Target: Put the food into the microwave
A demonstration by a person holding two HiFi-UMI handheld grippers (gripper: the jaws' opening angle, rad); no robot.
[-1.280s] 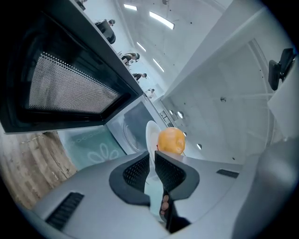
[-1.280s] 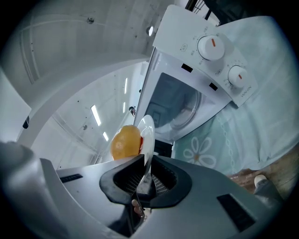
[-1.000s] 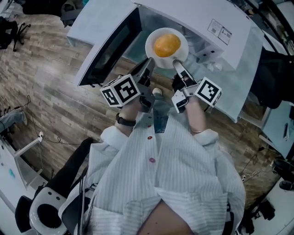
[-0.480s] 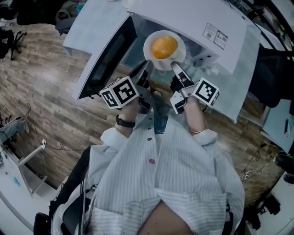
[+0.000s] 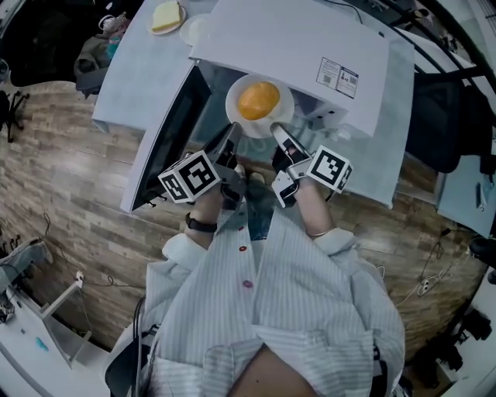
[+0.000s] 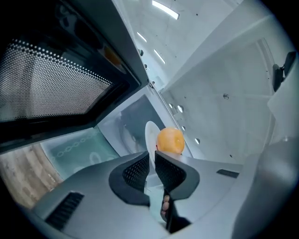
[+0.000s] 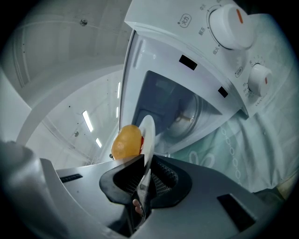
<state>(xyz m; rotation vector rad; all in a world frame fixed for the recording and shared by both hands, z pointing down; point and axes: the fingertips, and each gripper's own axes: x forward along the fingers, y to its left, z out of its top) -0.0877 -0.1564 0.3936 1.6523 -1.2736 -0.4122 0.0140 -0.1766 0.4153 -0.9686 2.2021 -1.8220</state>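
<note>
A white plate carries a round orange food and hangs in front of the open white microwave. Both grippers hold it from my side. The left gripper is shut on the plate's left near rim, and the right gripper is shut on its right near rim. In the left gripper view the plate stands edge-on between the left gripper's jaws, with the food beyond. The right gripper view shows the right gripper pinching the plate beside the food, facing the cavity.
The microwave door swings open to the left; its mesh window fills the left gripper view. Two knobs sit on the control panel. A pale tablecloth covers the table. A small plate with bread lies at the far left.
Both grippers have carried the plate and food a little closer to the microwave's opening. Their grip on the rim looks the same.
</note>
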